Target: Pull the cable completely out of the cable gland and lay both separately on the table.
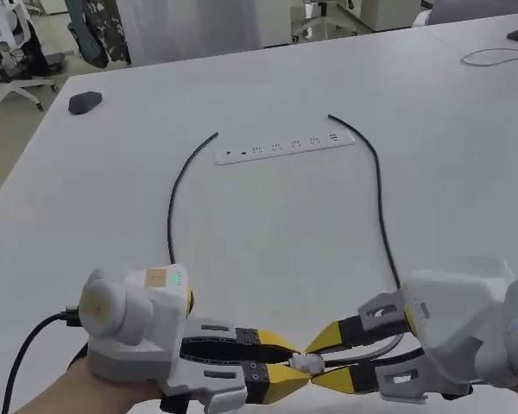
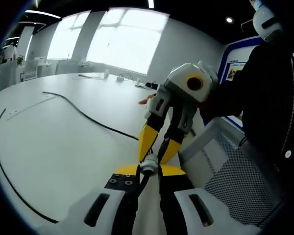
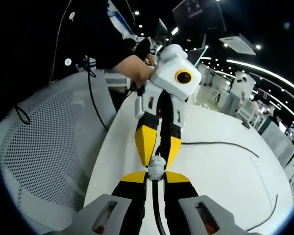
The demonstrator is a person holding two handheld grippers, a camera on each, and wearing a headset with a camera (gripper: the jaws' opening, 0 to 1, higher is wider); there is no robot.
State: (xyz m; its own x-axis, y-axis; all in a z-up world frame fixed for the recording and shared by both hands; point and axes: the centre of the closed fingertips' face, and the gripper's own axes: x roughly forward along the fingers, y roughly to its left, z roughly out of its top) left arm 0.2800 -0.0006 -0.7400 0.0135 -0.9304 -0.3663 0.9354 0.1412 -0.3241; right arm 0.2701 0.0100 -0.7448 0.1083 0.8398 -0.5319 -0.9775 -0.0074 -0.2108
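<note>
Head view: the left gripper point(image 1: 298, 366) and right gripper point(image 1: 319, 362) meet tip to tip, both partly cut off by the bottom edge. On the white table point(image 1: 268, 233), one thin black cable point(image 1: 382, 216) disappears behind them. One long white power strip point(image 1: 285, 146) lies between its two runs.

Left gripper view: the jaws are narrow, clamping one small white plastic cable gland point(image 1: 309, 364).

Right gripper view: the jaws are narrow on the cable just behind the gland. The contact itself is hard to make out.
</note>
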